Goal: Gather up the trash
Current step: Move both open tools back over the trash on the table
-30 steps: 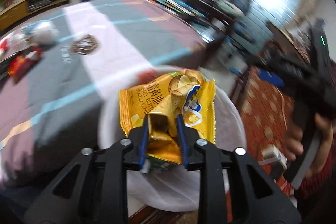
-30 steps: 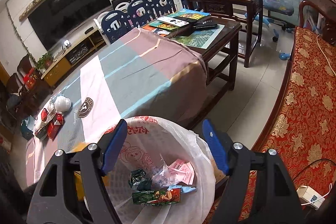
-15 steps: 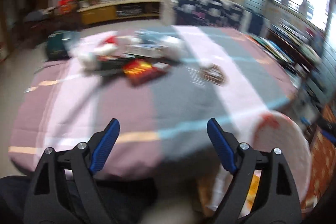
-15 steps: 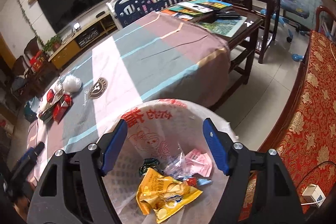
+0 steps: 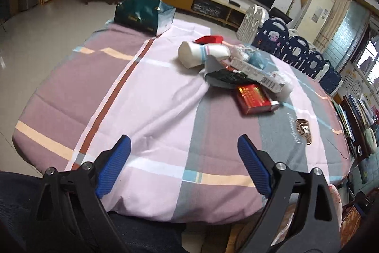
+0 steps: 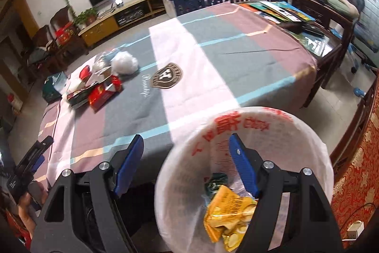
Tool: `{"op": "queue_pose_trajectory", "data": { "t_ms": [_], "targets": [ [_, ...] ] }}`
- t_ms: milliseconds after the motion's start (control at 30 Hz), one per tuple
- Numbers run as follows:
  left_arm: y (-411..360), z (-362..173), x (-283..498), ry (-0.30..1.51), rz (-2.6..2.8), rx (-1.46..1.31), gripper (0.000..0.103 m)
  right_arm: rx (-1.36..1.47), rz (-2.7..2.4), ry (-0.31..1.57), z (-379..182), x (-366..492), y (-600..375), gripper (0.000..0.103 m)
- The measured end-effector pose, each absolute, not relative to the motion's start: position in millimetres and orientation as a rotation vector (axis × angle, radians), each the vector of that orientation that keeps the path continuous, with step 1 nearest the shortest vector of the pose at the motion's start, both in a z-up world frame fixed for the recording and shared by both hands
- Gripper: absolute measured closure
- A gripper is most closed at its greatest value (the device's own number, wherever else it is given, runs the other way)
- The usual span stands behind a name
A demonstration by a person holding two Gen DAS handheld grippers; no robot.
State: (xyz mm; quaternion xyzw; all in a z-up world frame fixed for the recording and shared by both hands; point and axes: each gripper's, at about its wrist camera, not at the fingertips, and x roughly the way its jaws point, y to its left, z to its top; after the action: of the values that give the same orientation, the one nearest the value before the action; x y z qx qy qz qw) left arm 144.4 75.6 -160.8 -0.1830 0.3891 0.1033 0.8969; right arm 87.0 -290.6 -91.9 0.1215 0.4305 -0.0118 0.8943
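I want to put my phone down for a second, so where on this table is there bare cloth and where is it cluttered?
Bare cloth: the near stretch of tablecloth between the left gripper and the red box, and the grey and pink stripes around the crest logo. Crowded: the trash pile beyond the red box, and the books at the far end.

A crumpled yellow snack bag (image 6: 227,212) lies in the white-lined bin (image 6: 180,181) at lower right, while a red box (image 5: 254,98), cup (image 5: 196,54) and wrappers (image 5: 236,76) cluster upper-center on the cloth.
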Motion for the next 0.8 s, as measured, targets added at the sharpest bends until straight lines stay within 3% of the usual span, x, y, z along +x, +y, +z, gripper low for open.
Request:
{"op": "queue_pose_trajectory", "data": {
  "t_ms": [367,800],
  "targets": [
    [89,-170,141,0.816,0.223,-0.459,0.012,0.197,0.07,0.942,-98,107,-221,0.03],
    [90,-169,141,0.808,0.227,-0.472,0.012,0.186,0.083,0.957,-100,114,-207,0.03]
  ]
}}
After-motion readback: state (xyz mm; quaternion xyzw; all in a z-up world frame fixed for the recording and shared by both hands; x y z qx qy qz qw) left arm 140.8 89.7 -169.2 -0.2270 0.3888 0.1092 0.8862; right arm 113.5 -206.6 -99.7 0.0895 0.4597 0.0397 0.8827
